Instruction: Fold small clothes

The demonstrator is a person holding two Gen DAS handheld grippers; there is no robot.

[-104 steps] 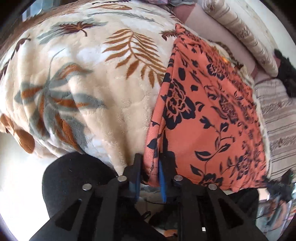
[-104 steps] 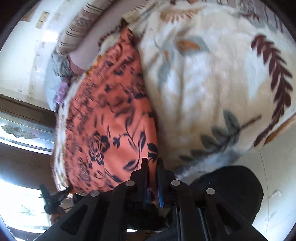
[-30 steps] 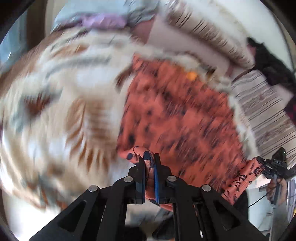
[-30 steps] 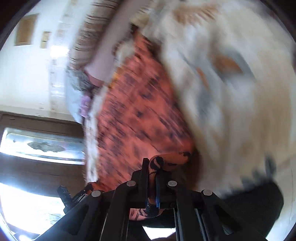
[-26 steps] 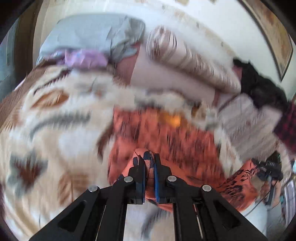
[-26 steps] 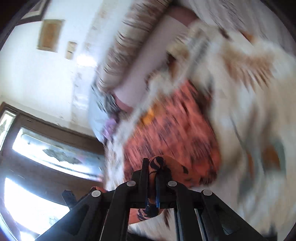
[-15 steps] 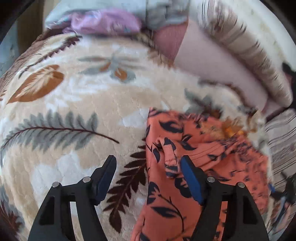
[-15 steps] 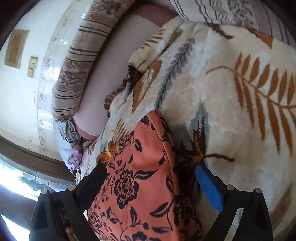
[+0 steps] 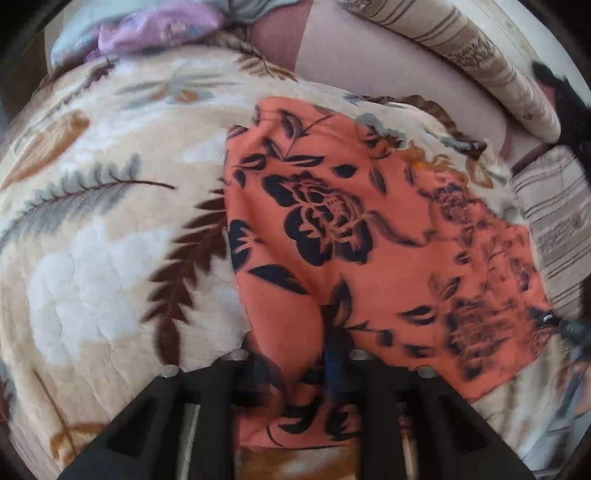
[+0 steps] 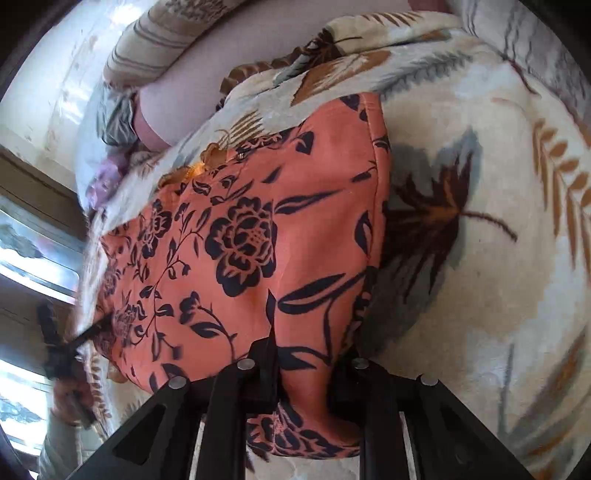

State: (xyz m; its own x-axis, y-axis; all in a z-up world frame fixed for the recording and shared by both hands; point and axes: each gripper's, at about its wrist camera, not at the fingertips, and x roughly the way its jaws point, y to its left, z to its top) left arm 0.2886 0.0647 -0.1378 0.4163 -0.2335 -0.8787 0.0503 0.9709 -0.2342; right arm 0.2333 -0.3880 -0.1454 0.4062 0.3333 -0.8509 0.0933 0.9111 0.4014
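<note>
Black fingers of my left gripper (image 9: 295,363) sat at the bottom of its frame, jaws just closing in on a raised fold of the orange floral garment (image 9: 369,236); blur hid whether the pads truly pinched it. My right gripper (image 10: 306,354) at the bottom centre of its own view did likewise, jaws narrowing around the garment's (image 10: 258,258) near edge, and I could not tell if they bit the cloth. Beyond both, the garment lay spread, filling mid-frame on the cream leaf-print blanket (image 9: 92,240). Further up, a plain pinkish cushion (image 9: 388,62) sat past the blanket's edge, with a striped pillow (image 9: 498,62) at upper right and crumpled lilac cloth (image 9: 159,27) at upper left.
</note>
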